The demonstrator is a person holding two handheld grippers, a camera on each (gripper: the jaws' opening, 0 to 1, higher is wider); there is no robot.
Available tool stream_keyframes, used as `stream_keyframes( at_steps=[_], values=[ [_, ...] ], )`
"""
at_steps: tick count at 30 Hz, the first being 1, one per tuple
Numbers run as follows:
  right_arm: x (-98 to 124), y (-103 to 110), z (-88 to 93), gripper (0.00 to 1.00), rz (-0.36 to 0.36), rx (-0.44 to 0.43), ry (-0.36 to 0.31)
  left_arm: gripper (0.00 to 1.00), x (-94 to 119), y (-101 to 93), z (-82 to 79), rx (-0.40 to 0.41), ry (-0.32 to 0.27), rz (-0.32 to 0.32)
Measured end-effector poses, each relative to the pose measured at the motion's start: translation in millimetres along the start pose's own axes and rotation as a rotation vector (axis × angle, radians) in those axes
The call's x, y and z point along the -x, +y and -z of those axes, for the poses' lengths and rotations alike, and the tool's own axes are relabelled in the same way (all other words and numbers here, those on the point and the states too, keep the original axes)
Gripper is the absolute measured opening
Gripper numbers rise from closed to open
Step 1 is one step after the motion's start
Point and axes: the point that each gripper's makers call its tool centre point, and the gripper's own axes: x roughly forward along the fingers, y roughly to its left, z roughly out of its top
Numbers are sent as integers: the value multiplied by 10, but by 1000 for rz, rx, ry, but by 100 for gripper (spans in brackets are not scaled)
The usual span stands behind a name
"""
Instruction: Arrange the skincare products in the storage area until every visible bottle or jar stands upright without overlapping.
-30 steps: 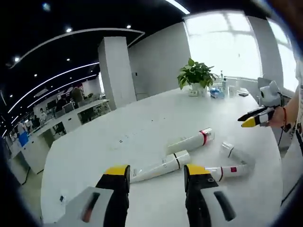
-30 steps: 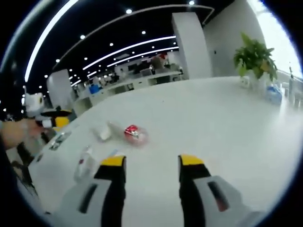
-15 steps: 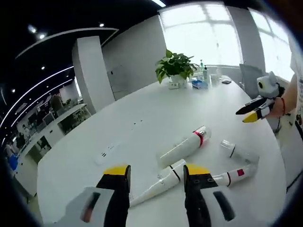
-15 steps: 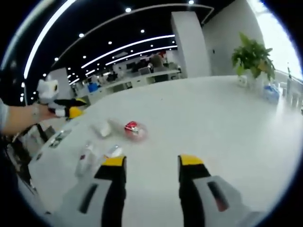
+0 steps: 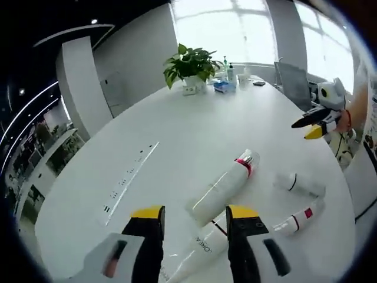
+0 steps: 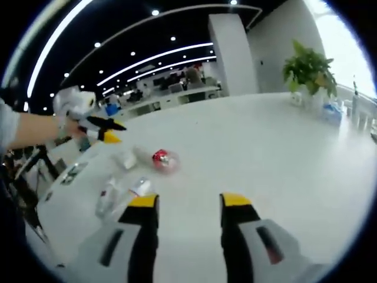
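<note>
Nothing is upright yet, so the arranging has hardly begun. Four skincare containers lie flat on the white bench point(image 5: 177, 135). Take the long tube with the red band point(image 5: 224, 180) as the landmark: it lies on its side near the bench's middle. A second white tube point(image 5: 197, 246) lies just beside it, running between the jaws of the left tool point(image 5: 194, 215), which are spread and hold nothing. A short clear bottle point(image 5: 299, 184) lies beyond the landmark's capped end, and a slim tube with a red label point(image 5: 296, 220) lies between that bottle and the second tube. The right tool point(image 6: 184, 201) hangs over bare bench, also spread and empty. All four remain to be stood up, apart from each other.
</note>
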Motion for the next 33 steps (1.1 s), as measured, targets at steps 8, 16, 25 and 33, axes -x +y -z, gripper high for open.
stream_keyframes(
  at_steps=[8, 16, 25, 33],
  values=[
    [44, -47, 20, 37, 14, -16, 7, 43, -304, -93, -4, -82, 131, 107],
    [97, -124, 24, 37, 30, -23, 11, 36, -483, -147, 66, -110, 239, 185],
    [134, -171, 35, 36, 43, -22, 13, 34, -565, -174, 139, -218, 340, 205],
    [152, -204, 34, 35, 44, -18, 11, 27, -527, -242, 185, -383, 403, 227]
  ],
)
